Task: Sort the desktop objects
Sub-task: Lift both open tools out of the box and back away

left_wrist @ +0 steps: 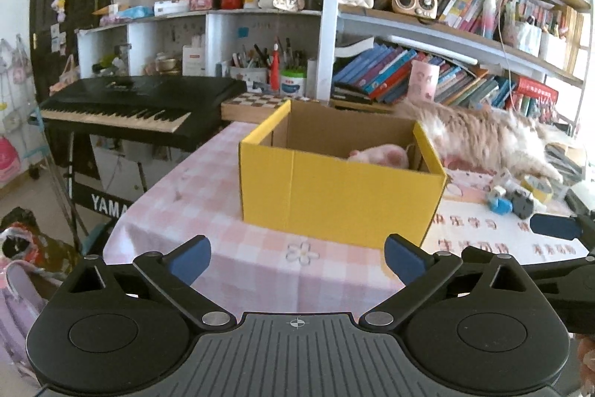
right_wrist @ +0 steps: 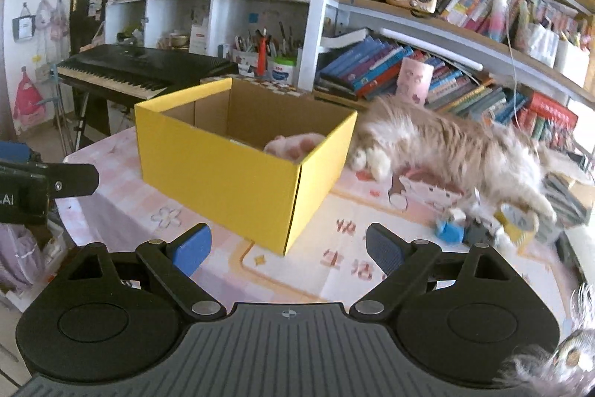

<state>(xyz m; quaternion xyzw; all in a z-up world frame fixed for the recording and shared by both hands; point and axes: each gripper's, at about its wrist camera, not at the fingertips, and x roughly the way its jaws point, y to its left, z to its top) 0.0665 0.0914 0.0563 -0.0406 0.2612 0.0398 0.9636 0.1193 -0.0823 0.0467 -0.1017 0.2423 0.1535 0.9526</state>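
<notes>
Yellow cardboard box [right_wrist: 238, 170] waits mid-table, a soft pink toy [right_wrist: 293, 144] already inside; small hard clutter [right_wrist: 479, 229] lies far right, light, pinchable across its sides. My jaws hang released, empty.

I read "YAMA" on the keyboard stand [left_wrist: 108, 203] left of my yellow box [left_wrist: 334, 196]; the tablecloth's [left_wrist: 483, 240] red characters blur.

Box [right_wrist: 223, 170] top open; cat [right_wrist: 457, 147] blocks right.
</notes>
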